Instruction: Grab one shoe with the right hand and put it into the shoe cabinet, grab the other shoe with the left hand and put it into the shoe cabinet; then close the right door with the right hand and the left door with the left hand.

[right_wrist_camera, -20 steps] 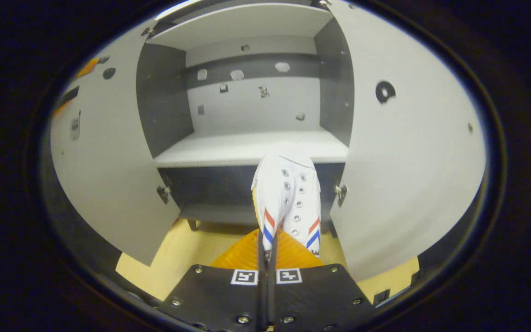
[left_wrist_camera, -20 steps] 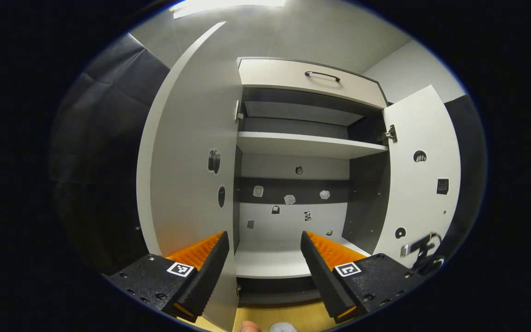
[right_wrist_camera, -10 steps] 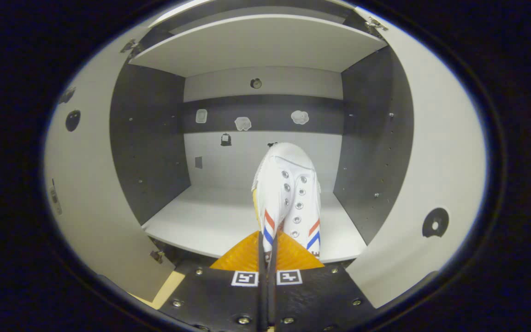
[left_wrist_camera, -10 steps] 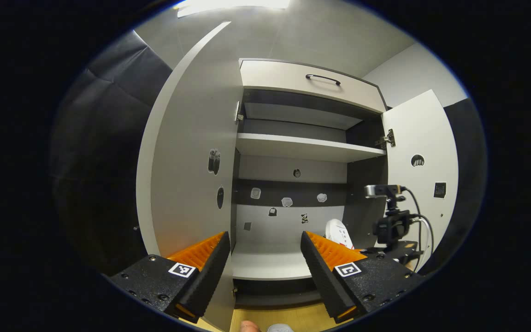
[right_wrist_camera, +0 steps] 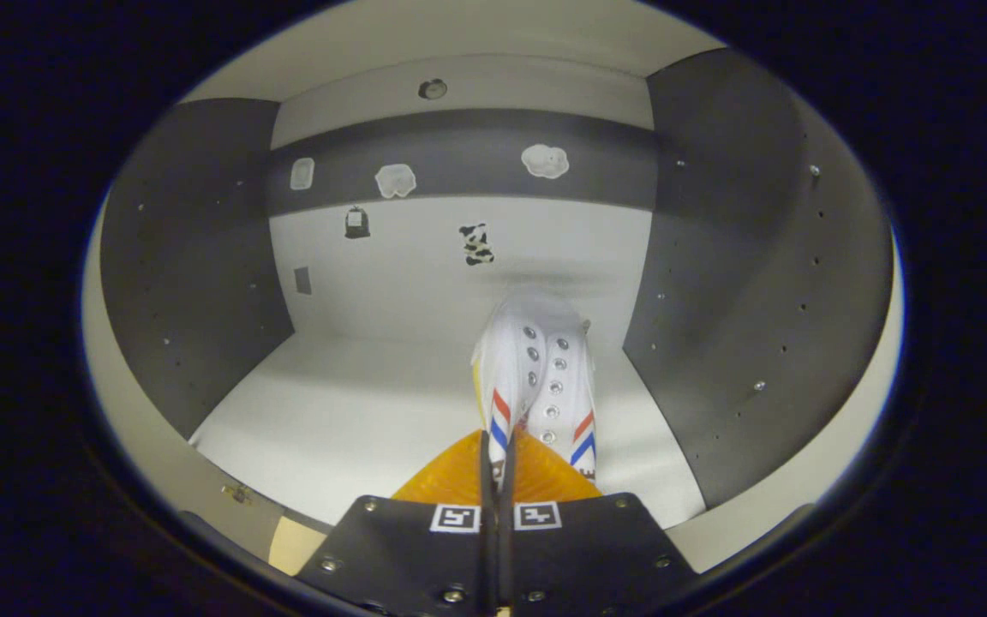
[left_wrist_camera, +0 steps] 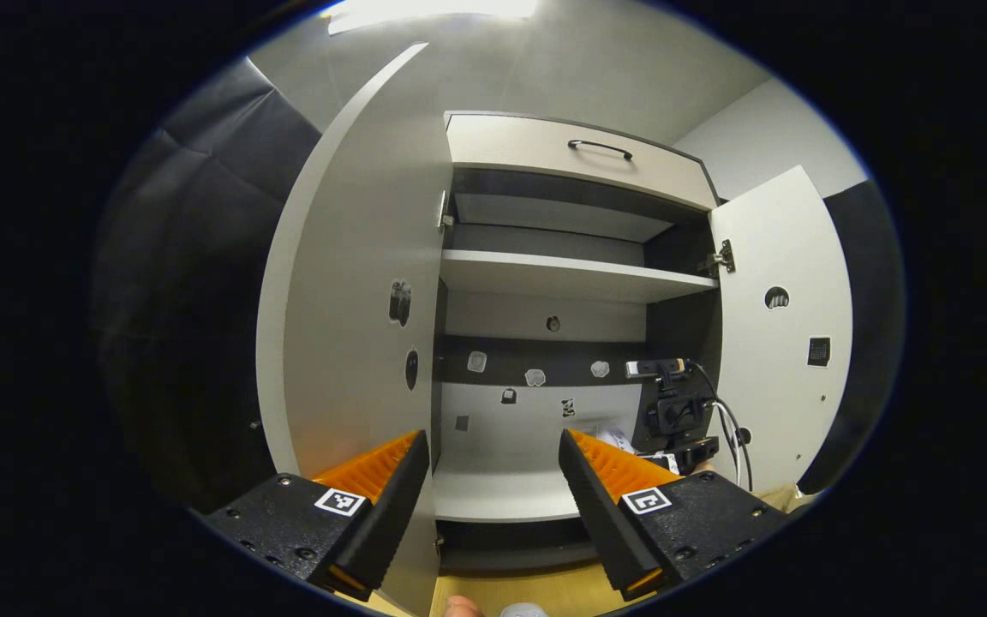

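1. You are holding a white shoe (right_wrist_camera: 536,368) in your right gripper (right_wrist_camera: 498,467). Its fingers are pinching the back of the shoe, almost closed.
2. The shoe is sticking out straight ahead of that gripper, over the bottom shelf (right_wrist_camera: 348,411) inside the cabinet (left_wrist_camera: 579,158). I cannot tell if it is touching the shelf.
3. Your left gripper (left_wrist_camera: 493,480) is spread wide and holding nothing.
4. Both doors are standing open: the left door (left_wrist_camera: 356,283) and the right door (left_wrist_camera: 789,283).
5. You are on the first shoe, it seems. Letting go, the other shoe and both doors are left.
6. The left gripper view is showing your right gripper ahead and to the right, reaching inside.
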Demonstrator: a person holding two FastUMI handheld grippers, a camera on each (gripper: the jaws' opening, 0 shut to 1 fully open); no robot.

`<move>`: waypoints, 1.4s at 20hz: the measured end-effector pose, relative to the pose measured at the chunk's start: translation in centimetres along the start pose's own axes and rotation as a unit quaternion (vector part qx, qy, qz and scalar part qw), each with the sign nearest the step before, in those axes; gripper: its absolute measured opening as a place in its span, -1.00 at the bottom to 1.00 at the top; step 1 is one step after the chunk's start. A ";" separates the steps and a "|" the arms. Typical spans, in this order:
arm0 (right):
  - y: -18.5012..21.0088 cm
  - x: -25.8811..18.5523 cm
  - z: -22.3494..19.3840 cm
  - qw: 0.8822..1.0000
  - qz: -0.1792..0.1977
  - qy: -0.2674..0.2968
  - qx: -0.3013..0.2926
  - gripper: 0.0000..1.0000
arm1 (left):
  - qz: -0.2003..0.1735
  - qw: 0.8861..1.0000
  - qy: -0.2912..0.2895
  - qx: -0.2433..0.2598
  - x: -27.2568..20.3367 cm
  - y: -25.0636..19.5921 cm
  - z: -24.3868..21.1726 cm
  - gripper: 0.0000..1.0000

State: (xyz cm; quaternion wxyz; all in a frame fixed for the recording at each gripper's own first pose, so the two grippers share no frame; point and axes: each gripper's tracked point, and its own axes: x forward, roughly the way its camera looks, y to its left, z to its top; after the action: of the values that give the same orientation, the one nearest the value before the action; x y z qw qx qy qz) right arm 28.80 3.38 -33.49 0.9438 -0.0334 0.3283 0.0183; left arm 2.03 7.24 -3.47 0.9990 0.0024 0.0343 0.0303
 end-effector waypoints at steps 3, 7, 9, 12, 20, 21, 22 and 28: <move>0.2 1.6 -0.9 1.000 0.001 0.014 0.003 -1.00 | 0.000 1.000 -0.002 0.000 0.0 0.0 0.0 0.85; 0.8 2.8 -1.7 0.999 0.005 0.030 0.008 -0.99 | 0.001 1.000 -0.001 0.002 0.0 0.0 0.0 0.85; 0.9 3.0 -2.1 0.999 0.007 0.037 0.005 -0.99 | 0.001 1.000 0.000 0.004 0.0 0.0 0.0 0.85; 1.0 2.5 -1.9 0.999 0.003 0.039 0.016 -0.96 | -0.002 1.000 0.001 0.003 -0.1 -0.1 0.0 0.85; 0.1 -6.4 3.5 0.998 0.019 -0.050 0.020 -0.21 | -0.009 1.000 0.015 0.005 -0.3 -0.6 -0.6 0.87; 0.2 -8.5 4.4 0.997 0.026 -0.068 0.024 -0.20 | -0.011 1.000 0.020 0.005 -0.3 -0.8 -0.8 0.84; 0.4 -10.5 5.4 0.995 0.034 -0.084 0.029 -0.20 | -0.015 1.000 0.023 0.006 -0.4 -1.1 -1.1 0.92; 0.6 -22.7 9.3 0.983 0.061 -0.171 0.030 -0.21 | -0.039 0.998 0.057 0.010 -0.6 -3.4 -4.3 0.92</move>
State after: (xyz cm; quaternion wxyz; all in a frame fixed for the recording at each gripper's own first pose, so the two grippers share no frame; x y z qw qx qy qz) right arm 16.77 4.34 -12.12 0.9838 0.0190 0.1635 0.0715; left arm 1.36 3.82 -7.70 0.9957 0.0096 0.0915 -0.0085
